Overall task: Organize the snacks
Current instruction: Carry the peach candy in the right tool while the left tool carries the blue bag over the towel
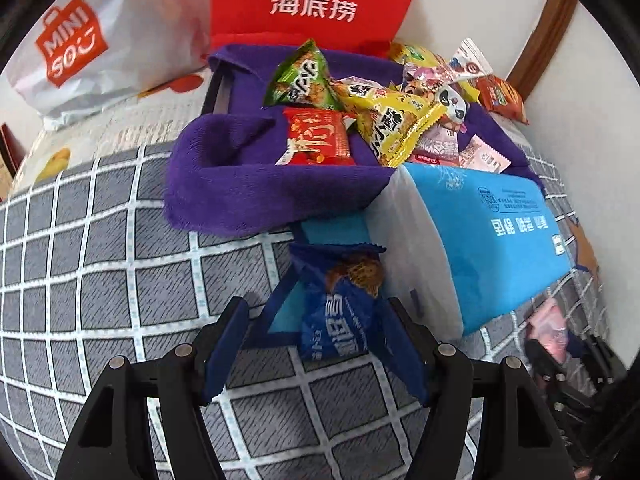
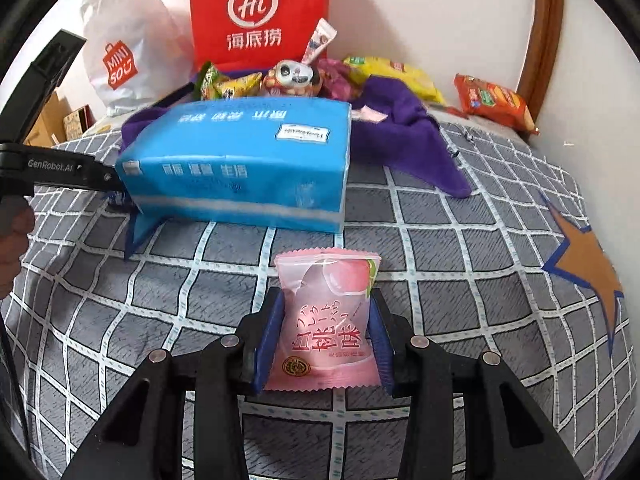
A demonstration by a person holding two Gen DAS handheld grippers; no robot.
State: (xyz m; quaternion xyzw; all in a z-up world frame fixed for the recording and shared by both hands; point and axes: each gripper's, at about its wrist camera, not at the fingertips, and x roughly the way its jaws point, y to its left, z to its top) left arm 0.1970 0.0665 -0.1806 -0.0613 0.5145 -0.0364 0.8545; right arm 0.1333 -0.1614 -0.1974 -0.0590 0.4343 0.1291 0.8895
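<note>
My left gripper (image 1: 316, 332) has its jaws spread wide, with a dark blue snack packet (image 1: 340, 304) between them, touching the right finger only. It sits beside the blue tissue pack (image 1: 492, 240). My right gripper (image 2: 326, 332) is shut on a pink peach jelly packet (image 2: 326, 320) and holds it upright above the grey checked bedcover (image 2: 440, 240). A heap of snack packets (image 1: 384, 108) lies on a purple towel (image 1: 240, 188) behind the tissue pack. The left gripper's body (image 2: 52, 166) shows at the left of the right wrist view, at the tissue pack's end.
A red Haidilao bag (image 1: 312, 0) and a white Miniso bag (image 1: 92, 48) stand at the back by the wall. An orange snack packet (image 2: 494, 102) lies at the right near a wooden frame (image 2: 548, 32). A star patch (image 2: 588, 268) marks the cover.
</note>
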